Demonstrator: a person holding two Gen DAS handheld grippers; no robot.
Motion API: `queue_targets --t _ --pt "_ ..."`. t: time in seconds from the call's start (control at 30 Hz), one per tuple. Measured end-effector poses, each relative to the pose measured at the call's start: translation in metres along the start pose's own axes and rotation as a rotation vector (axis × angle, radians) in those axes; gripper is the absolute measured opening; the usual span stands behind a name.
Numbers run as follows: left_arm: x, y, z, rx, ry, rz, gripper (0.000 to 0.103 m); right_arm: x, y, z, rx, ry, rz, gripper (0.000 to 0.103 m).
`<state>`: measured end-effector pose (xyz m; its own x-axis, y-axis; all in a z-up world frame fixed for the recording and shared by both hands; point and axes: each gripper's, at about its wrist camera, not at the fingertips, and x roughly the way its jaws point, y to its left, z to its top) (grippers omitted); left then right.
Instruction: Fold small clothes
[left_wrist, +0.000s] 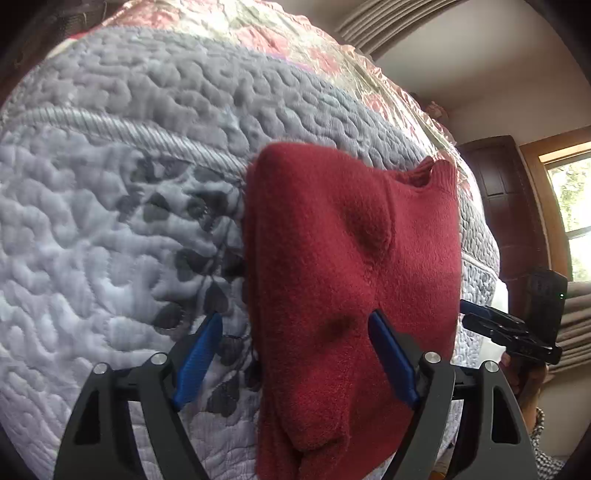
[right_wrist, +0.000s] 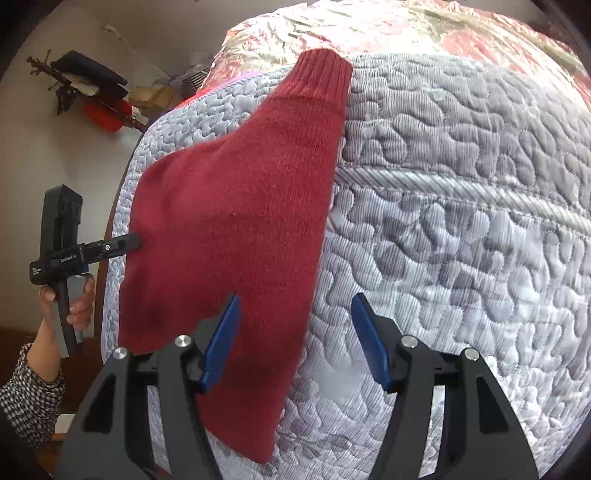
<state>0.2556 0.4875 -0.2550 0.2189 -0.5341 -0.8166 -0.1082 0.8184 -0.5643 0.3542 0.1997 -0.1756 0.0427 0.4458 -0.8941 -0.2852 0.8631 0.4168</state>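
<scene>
Both our tools are released: the left gripper (left_wrist: 295, 316) straddles the red sweater (left_wrist: 351, 240) near the quilt (left_wrist: 110, 221) edge, the right gripper (right_wrist: 295, 300) opposite, likely readying a fold

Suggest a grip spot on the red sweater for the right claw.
Probably the ribbed cuff of the red sweater: it lies flat, far end free on the quilt. Bring the open right claw forward along the sleeve, one pad sliding under the cuff edge.
</scene>
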Motion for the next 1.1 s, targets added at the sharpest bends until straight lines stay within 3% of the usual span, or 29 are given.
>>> queue_targets --t 0.17,0.3,0.37,0.47,0.57,0.63,0.7,0.83,1.1 --pt "0.034 -0.004 0.002 -0.017 0.063 -0.065 0.082 0.017 0.002 0.000 0.015 0.032 0.049 0.063" --pt "0.048 -0.003 0.006 -0.027 0.055 -0.096 0.084 0.027 0.004 0.006 0.027 0.041 0.067 0.064" --pt "0.051 -0.008 0.007 -0.021 0.053 -0.123 0.063 0.032 0.008 0.008 0.028 0.050 0.081 0.064" --pt "0.054 -0.014 0.006 -0.012 0.043 -0.123 0.050 0.044 0.008 0.009 0.045 0.063 0.100 0.065" --pt "0.055 -0.018 0.002 -0.025 0.024 -0.127 0.040 0.047 0.001 0.007 0.084 0.055 0.141 0.053" --pt "0.051 -0.019 -0.002 -0.030 0.008 -0.128 0.036 0.039 -0.001 0.003 0.095 0.032 0.176 0.039" --pt "0.045 -0.023 -0.006 -0.026 -0.008 -0.134 0.035 0.028 -0.003 0.000 0.111 0.013 0.215 0.034" --pt "0.034 -0.043 -0.014 -0.007 -0.022 -0.193 0.033 -0.003 0.001 -0.013 0.075 -0.032 0.209 0.032" --pt "0.034 -0.134 -0.040 0.076 -0.015 -0.265 0.033 -0.098 -0.029 -0.055 0.053 -0.108 0.179 0.032"
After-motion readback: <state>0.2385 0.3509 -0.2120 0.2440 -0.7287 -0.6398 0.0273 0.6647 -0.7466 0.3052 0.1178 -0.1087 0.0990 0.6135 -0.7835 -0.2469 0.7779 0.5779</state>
